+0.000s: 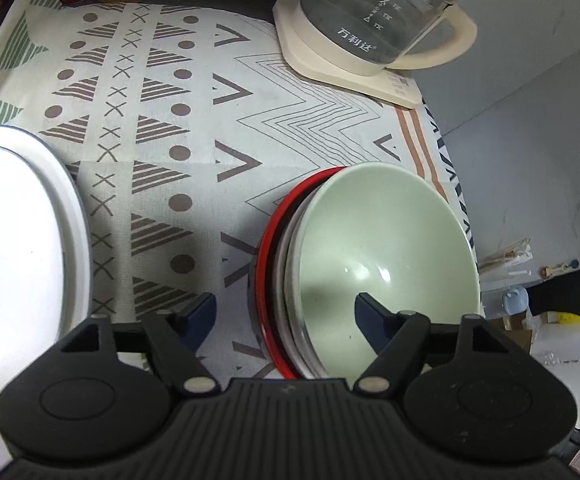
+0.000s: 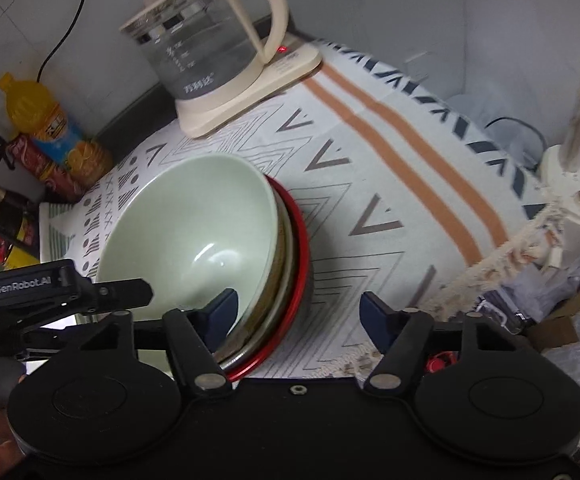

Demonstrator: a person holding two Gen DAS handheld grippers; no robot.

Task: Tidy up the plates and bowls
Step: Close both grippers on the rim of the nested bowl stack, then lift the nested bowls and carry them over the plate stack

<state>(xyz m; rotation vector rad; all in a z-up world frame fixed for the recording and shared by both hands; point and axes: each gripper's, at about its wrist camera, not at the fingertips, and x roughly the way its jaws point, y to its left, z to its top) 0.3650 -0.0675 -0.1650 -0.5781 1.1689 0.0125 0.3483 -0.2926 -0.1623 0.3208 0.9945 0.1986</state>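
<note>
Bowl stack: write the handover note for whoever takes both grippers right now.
Left gripper: open, holding nothing, straddling the left rim of the stack.
Right gripper: open, holding nothing, straddling the right rim.
Green bowl sits nested on top of a grey dish and a red-rimmed plate on the patterned cloth.
White oval dish lies apart, to the left.
Done: the stack is formed.
Left: grip it, and deal with the oval dish.
</note>
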